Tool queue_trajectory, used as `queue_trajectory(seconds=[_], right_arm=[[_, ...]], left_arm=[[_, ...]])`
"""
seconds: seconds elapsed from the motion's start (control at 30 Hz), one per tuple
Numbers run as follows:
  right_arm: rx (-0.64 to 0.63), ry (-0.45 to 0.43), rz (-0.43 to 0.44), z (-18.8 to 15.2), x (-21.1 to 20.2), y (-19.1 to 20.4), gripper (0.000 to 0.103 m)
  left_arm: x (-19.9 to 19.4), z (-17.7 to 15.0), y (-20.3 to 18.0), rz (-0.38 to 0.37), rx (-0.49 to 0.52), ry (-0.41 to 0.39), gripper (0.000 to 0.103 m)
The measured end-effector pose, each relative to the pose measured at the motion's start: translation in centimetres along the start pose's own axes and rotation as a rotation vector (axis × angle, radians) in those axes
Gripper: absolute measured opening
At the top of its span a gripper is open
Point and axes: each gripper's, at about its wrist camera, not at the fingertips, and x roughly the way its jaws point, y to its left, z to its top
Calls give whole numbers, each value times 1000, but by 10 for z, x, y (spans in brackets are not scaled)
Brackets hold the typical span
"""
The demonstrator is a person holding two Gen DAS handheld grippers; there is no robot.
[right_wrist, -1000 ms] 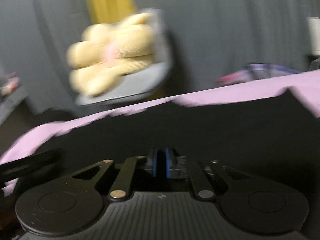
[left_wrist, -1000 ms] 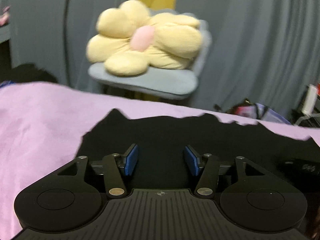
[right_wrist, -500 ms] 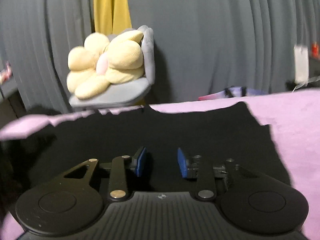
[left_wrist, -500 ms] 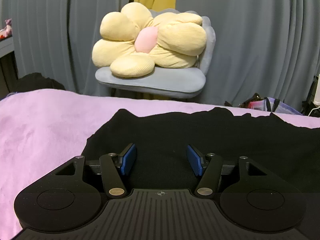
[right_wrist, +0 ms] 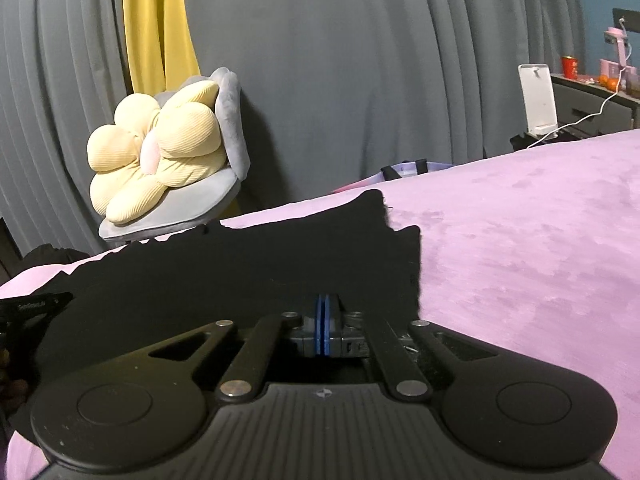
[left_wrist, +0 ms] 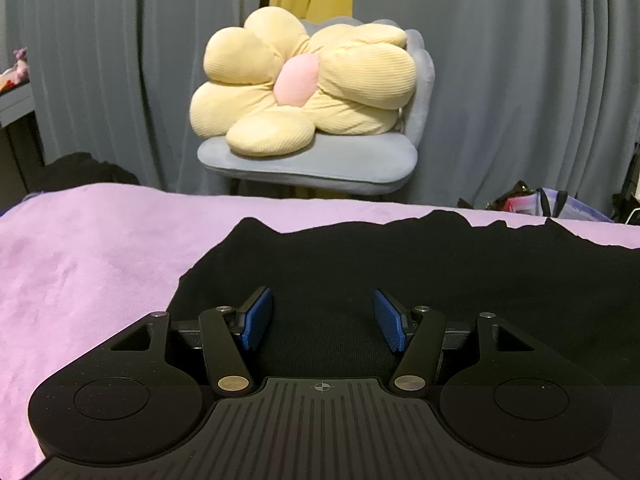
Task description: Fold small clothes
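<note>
The black garment [left_wrist: 400, 264] lies spread on the purple blanket [left_wrist: 100, 248], straight under and ahead of my left tongs [left_wrist: 323, 322], its ragged far edge well beyond the tips and its left edge just past the left pad [left_wrist: 256, 318]. Those jaws have just been opening and now stand about half apart, with only flat cloth below the gap and neither pad pressing on it. My right tongs [right_wrist: 325, 328] have just snapped closed, and the blue pads [right_wrist: 320, 326] meet face to face. The garment [right_wrist: 240, 264] runs ahead of them and off to their left, and its right edge drops down just right of the tips. I cannot tell whether any fabric is caught between the pads. To the right of those tongs there is bare blanket. At the far left of the right view I see part of the left tongs [right_wrist: 36, 304], with a line of pale lettering on the black frame too small for me to read. Beyond the blanket, ahead of the left tongs, a grey chair [left_wrist: 312, 164] carries a yellow flower cushion [left_wrist: 304, 92] with a pink centre. Grey curtains [left_wrist: 520, 80] hang behind it, with a yellow strip [right_wrist: 156, 24] among them. Far ahead and to the right of the right tongs a white device [right_wrist: 538, 100] stands with a cable, and I can make out no label on it.
</note>
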Motion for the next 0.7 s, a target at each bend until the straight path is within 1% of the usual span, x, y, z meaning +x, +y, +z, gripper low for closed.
queue_trajectory(seconds=[0.07,0.1,0.13,0.2,0.23,0.27,0.3,0.33,0.37,0.4,0.47,0.5,0.6,0.63,0.67,0.7], right_arm=[[18,-2,-24,0,-7,-6,0],[27,2,-54,1,-11,-10,0],[36,8,-94,1,-15,-16,9],[69,36,-166,2,-23,-30,16],[82,45,-185,2,-28,-36,22],[89,57,-206,2,-34,-42,22],[106,67,-205,1,-42,-48,22],[135,79,-183,-1,-50,-54,23],[161,96,-158,-3,-56,-58,25],[190,109,-123,-5,-62,-60,25],[237,135,-66,-8,-71,-62,28],[259,148,-41,-9,-74,-62,29],[328,179,9,-13,-80,-66,39],[360,187,26,-15,-83,-68,46],[394,192,46,-17,-84,-71,50],[433,199,67,-19,-85,-75,50]], left_arm=[[-5,0,5,-8,-18,2,63],[-9,-1,9,-15,-35,2,63],[-14,-2,13,-18,-48,5,65],[-28,-9,24,-11,-84,3,65],[-35,-13,28,12,-83,9,65],[-42,-17,31,33,-68,18,64],[-51,-24,35,38,-50,12,64],[-58,-30,37,60,-29,16,70],[-63,-34,38,104,-21,42,77],[-70,-37,44,120,-48,60,77],[-84,-40,55,74,-147,101,76],[-92,-42,62,47,-216,131,76],[-111,-48,78,-20,-368,196,76],[-116,-51,82,-36,-401,210,76],[-120,-54,86,-57,-431,222,75],[-123,-57,91,-86,-472,234,75]])
